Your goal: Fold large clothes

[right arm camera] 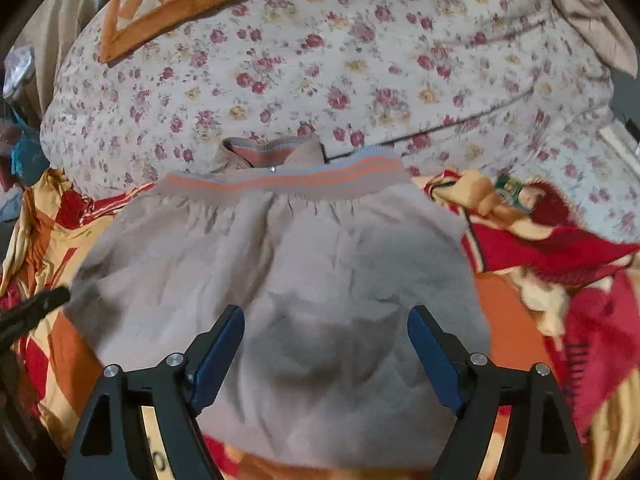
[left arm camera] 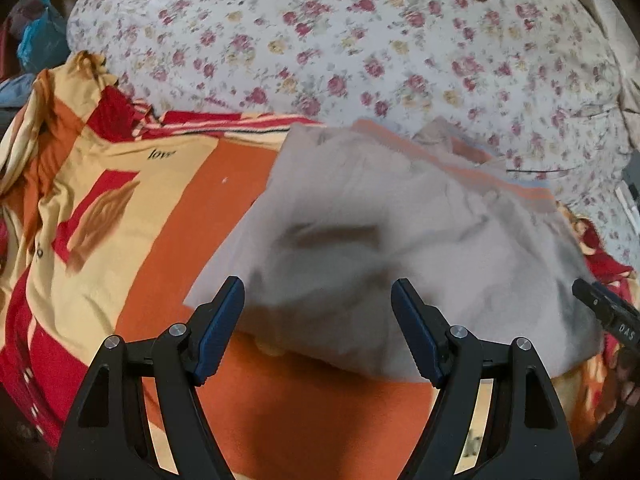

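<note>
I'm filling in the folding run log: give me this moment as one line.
left tongs: open, empty | right tongs: open, empty | grey garment: folded, lying on blanket

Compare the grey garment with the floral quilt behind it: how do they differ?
The grey garment is plain, with orange stripes on its ribbed band; the floral quilt is pale with red and yellow flowers all over. The garment is a compact folded bundle on the orange blanket; the quilt is a bulky mound beyond it, far larger. Both are soft fabric, and neither is held: both grippers are open.
</note>
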`<state>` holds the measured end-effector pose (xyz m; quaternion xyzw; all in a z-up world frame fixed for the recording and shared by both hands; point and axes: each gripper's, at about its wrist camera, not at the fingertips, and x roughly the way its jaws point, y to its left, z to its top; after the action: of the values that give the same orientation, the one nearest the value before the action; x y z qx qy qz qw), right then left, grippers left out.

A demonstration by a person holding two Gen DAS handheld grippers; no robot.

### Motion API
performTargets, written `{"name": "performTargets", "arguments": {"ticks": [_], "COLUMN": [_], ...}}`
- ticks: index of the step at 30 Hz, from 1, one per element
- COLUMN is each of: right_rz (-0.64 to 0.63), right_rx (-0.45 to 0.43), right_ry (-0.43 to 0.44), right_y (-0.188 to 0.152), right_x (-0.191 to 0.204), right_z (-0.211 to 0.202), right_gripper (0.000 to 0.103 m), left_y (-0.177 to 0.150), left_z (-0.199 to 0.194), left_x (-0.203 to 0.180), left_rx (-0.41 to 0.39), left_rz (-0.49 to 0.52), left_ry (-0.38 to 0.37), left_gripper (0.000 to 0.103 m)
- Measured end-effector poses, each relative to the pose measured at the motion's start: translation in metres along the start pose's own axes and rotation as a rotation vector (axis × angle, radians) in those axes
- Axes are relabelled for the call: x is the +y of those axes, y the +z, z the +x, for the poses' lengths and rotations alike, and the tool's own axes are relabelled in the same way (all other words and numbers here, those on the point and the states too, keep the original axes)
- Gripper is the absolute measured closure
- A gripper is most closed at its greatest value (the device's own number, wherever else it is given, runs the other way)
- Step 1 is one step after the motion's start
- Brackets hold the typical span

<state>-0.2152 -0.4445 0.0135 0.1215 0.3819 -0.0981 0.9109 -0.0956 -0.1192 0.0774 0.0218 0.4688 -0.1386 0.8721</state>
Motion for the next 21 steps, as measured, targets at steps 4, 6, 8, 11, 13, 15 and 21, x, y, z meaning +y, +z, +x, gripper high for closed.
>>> {"name": "performTargets", "arguments": {"ticks": [4, 6, 8, 11, 13, 15, 21], "right_rz": [0.082, 0.079, 0.068, 0.078, 0.085, 0.087, 0.092], "right_rx": [0.051, 0.031, 0.002, -0.02, -0.01, 0.015, 0.03], "right_ry": [0.054, 0.037, 0.009, -0.022, -0.043, -0.07, -0.099], "right_y": [-0.006, -0.004, -0.001, 0.001, 0.001, 0.0, -0.002], "right_x": [-0.012, -0.013, -0.014, -0.019, -0.024, -0.029, -0.034], "right_z": [0.021, 0.02, 0.014, 0.011, 0.015, 0.023, 0.027], "right_gripper": [0.022, 0.022, 0.022, 0.022, 0.022, 0.022, 0.021], "left_y": [0.004, 0.008, 0.012, 0.014, 0.013, 0.014, 0.016], "left_z": [0.022, 0.026, 0.029, 0.034, 0.037, 0.038, 0.044], "left_x": [0.005, 0.007, 0.008, 0.007, 0.007, 0.009, 0.01], "left_rx": [0.018, 0.004, -0.008, -0.009, -0.008, -0.008, 0.003], "left_rz": [-0.019, -0.044, -0.057, -0.028, -0.011, -0.012, -0.014], "left_ry": [0.03, 0.035, 0.031, 0.062, 0.092, 0.1, 0.116], "left_gripper": [0.027, 0.027, 0.027, 0.027, 0.027, 0.027, 0.027]}}
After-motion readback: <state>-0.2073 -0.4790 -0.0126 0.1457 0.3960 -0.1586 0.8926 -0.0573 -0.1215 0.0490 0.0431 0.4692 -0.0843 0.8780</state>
